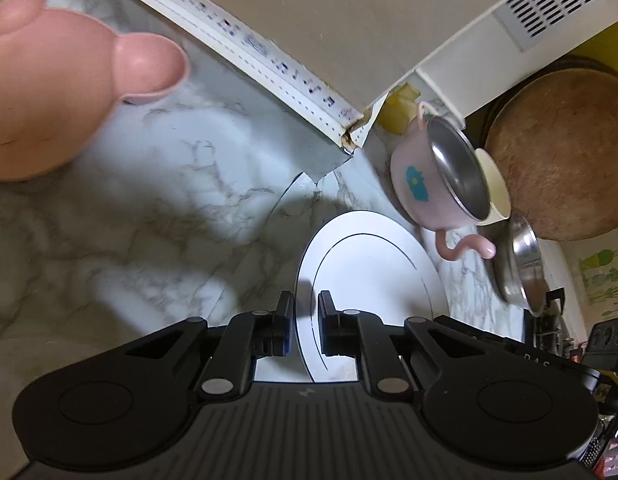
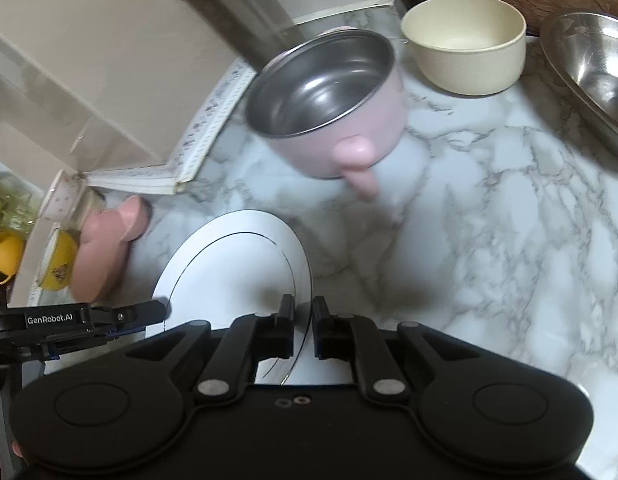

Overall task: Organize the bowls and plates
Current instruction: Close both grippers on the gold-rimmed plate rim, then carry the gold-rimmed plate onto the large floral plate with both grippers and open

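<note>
Left wrist view, L to R. Pink mouse-ear plate [image 1: 49,92] at 10 o'clock, close to lens, blurred, over the marble table [image 1: 149,208]. Left gripper [image 1: 307,312] at 6 o'clock: fingers [image 1: 285,312] nearly closed, narrow gap, straddling the left rim of the white plate [image 1: 373,280]. The rim runs between them; contact prob. but not certain from this angle. Plate has a thin dark ring, sits at centre, tilted in frame. At 2 o'clock: pink steel-lined bowl [image 1: 437,184] w/ blue flower and curly handles, cream bowl [image 1: 495,192] touching behind it, steel bowl [image 1: 517,264] just below. Round wooden board [image 1: 561,152] at 3 o'clock, against the wall.

Right wrist view, L to R. Yellow cup [image 2: 59,264] at 9 o'clock, pink mouse-ear plate [image 2: 105,252] just beside it. Left gripper [image 2: 149,310] enters at 8 o'clock, tips at the white plate's [image 2: 229,272] left edge. Right gripper [image 2: 303,320] at 6 o'clock: fingers [image 2: 321,320] nearly closed, either side of the plate's right rim. Pink bowl [image 2: 329,96] at 12 o'clock, motion-blurred. Cream bowl [image 2: 465,44] at 1 o'clock, near but apart. Steel bowl [image 2: 593,64] at 2 o'clock, cut by frame edge. Marble table [image 2: 489,220] fills the right side.
</note>
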A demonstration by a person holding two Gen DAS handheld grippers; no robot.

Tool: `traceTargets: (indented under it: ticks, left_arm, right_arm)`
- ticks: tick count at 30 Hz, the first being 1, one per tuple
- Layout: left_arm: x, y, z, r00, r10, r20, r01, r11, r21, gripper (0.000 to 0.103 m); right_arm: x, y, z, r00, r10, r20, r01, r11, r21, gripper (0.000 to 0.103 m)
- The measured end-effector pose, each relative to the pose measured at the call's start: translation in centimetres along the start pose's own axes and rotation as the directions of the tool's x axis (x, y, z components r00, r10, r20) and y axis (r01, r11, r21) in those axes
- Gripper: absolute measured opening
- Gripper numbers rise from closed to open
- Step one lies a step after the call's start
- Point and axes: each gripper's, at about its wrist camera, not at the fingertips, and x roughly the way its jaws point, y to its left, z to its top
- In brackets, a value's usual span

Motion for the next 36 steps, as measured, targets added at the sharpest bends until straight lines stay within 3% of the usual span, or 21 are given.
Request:
traceTargets:
  ticks: [18,26,36]
  left_arm:
    - [-10.1,6.4,-7.7,0.993,0.057,0.101,-0.044,0.991,-0.126,0.012]
    - [-10.7,9.9,-10.8,0.994,0.076,0.079,-0.059,0.977,-0.207,0.012]
    - [-9.9,11.6,-12.4,0.995,0.081,0.054,-0.068,0.973,-0.222,0.012]
  right_arm:
    - [-1.8,8.6,-4.8,0.986,0.136,-0.095,-0.15,0.975,-0.161,0.008]
    - [-1.6,11.1,-7.4,0.98,0.141,-0.143,-0.171,0.96,-0.22,0.007]
    - [-0.4,12.2,-9.2,0.978,0.101,-0.183,-0.145,0.957,-0.25,0.006]
